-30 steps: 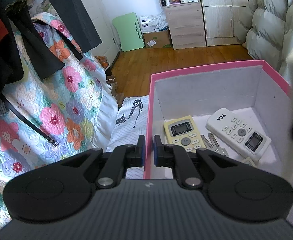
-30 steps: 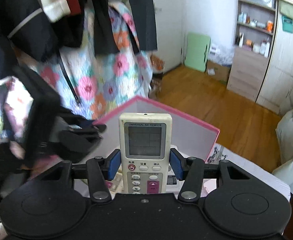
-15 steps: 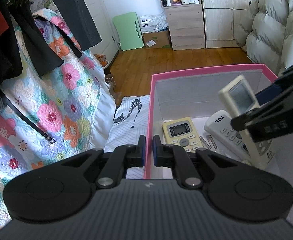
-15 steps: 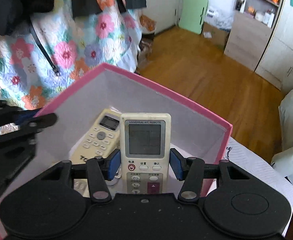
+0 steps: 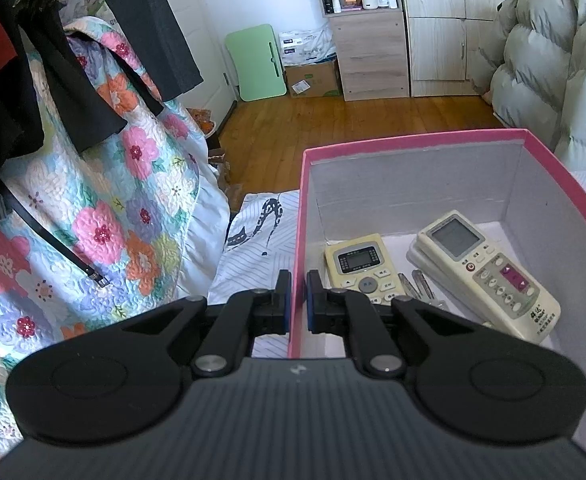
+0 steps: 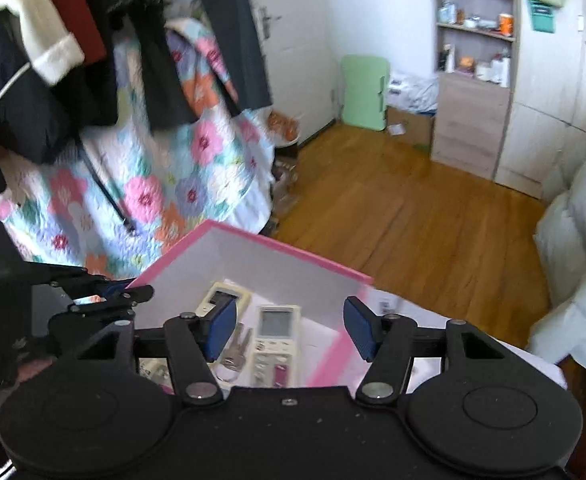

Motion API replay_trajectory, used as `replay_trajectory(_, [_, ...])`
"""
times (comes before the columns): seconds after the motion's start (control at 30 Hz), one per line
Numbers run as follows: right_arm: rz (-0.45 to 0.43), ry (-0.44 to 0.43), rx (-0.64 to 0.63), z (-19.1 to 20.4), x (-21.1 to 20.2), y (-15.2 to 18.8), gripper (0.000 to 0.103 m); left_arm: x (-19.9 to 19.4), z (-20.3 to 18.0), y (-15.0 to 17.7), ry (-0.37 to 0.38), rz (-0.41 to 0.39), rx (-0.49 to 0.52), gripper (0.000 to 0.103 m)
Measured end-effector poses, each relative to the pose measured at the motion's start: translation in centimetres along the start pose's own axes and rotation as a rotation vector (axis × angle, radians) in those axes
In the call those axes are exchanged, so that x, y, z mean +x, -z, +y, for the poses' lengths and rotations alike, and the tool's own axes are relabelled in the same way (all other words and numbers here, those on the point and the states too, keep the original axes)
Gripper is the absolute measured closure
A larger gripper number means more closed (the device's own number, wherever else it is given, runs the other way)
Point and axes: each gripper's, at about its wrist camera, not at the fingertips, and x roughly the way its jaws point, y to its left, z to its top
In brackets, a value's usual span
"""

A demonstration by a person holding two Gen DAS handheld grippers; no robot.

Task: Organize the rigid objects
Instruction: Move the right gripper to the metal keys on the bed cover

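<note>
Sunlit bedroom clutter surrounds the pink box (image 5: 413, 142), whose left wall the left gripper (image 5: 299, 296) pinches while the right gripper (image 6: 289, 324), jaws just spread and empty, hangs above. Inside on the right, the cream remote (image 5: 489, 272) rests on another remote, screen far, long axis near-to-far. If the left gripper slips, the box could shift and the stacked remote slide.

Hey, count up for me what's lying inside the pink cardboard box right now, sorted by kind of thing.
Inside the pink cardboard box:
Remote controls: 3 — yellowish remote with grey round button, cream air-conditioner remote with magenta button, white remote lying under it
Silver metal keys: 2 showing, one bunch
Total: 5 things visible; the box's near corner is hidden by the gripper.
</note>
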Motion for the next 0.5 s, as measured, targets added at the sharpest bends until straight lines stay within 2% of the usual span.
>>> replay_trajectory(0.07, [-0.018, 0.034, 0.014, -1.5, -1.3, 0.7, 0.033, 0.0, 0.0, 0.0, -0.004, -0.001, 0.006, 0.097])
replay_trajectory(0.2, [-0.013, 0.088, 0.092, -4.7, -2.0, 3.5, 0.033, 0.0, 0.0, 0.0, -0.007, -0.001, 0.008, 0.097])
replay_trajectory(0.37, [0.002, 0.096, 0.169, -7.5, -0.1, 7.4, 0.033, 0.0, -0.1, -0.1, -0.013, 0.001, 0.014, 0.096])
replay_trajectory(0.5, [-0.019, 0.093, 0.123, -7.6, 2.3, 9.0, 0.033, -0.1, -0.1, -0.1, -0.018, 0.002, 0.020, 0.096])
